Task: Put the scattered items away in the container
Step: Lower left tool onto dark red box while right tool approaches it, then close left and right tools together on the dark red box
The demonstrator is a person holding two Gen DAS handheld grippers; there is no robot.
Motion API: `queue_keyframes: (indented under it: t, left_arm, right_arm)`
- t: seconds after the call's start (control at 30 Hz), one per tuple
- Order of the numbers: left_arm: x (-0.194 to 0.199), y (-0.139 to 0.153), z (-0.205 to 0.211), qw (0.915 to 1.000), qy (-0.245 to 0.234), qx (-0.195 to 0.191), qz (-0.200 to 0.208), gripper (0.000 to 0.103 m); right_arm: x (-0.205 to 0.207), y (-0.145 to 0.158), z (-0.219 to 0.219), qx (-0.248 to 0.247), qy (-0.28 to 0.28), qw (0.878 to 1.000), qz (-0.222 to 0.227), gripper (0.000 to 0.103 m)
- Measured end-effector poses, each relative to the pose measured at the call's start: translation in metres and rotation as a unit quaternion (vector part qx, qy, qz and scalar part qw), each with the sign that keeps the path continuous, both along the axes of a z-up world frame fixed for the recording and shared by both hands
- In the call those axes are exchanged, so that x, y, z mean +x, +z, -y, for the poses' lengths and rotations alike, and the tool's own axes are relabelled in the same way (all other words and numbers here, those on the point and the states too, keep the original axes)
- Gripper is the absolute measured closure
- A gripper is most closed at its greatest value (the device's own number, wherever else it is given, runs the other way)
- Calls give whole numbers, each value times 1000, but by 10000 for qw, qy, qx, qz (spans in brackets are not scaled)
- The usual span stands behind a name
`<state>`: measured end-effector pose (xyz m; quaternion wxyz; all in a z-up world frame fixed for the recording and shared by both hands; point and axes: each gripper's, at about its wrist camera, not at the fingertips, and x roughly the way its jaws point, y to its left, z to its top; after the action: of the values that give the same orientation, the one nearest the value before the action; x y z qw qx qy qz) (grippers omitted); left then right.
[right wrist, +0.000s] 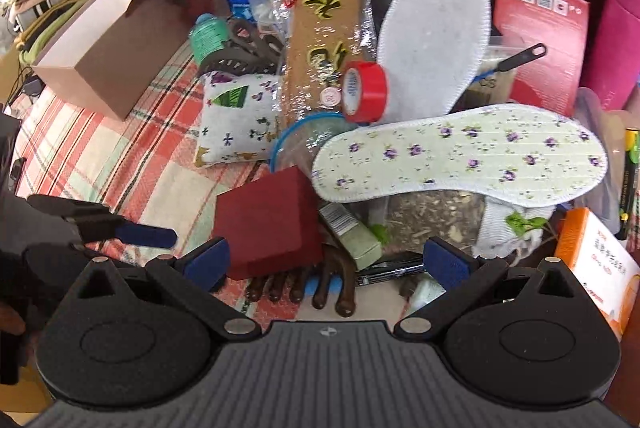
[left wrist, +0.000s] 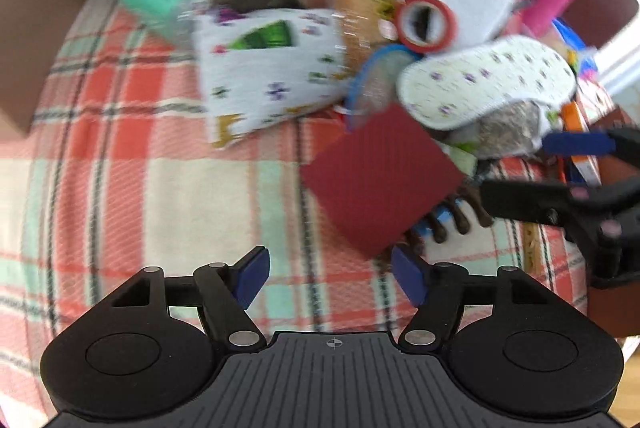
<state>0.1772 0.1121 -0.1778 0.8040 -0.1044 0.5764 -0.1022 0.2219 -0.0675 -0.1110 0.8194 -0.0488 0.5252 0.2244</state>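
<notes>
- The brown cardboard box (right wrist: 100,68) stands at the far left on the plaid cloth (right wrist: 132,156), its opening not visible from the right wrist camera.
- The left gripper (left wrist: 330,278) hovers over bare cloth with its blue pads spread wide and nothing between them.
- A small printed pillow (right wrist: 236,120) lies flat near the box, its long axis running toward the camera.
- A dark red square box (right wrist: 268,218) lies tilted in front of the pile, one corner pointing toward the left gripper; it partly covers a brown wooden comb (right wrist: 316,288), whose teeth point toward the cameras.
- A long tan wrapped pack (right wrist: 324,40) with yellow characters runs from near to far, leaning up the heap.
- A red tape roll (right wrist: 366,90) rests on edge against that pack, its hole facing left.
- The right gripper (right wrist: 326,262) is wide open and empty, its jaws either side of the red box and the comb.
- The white insole (right wrist: 436,32) stands steeply, toe upward; the floral insole (right wrist: 460,156) lies crosswise below it, long axis left to right.
</notes>
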Motion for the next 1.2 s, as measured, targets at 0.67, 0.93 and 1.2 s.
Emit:
queue_keyframes:
  t: [0.67,0.93,1.2]
  left_arm:
    - [66,-13,3,9930,-771,-864,-240,23]
    - [74,-16,9,9901,-986,-953,-285,20]
    - [66,-18,15,9893,-1089,-930,-260,28]
  right_arm:
    - [-24,-47,-68,-682,1129,9906,361,0]
    - [-20,-57,-69,-858,994,9904,444,11]
    - [-26,-59,-72,-1076,1046,9868,607,16]
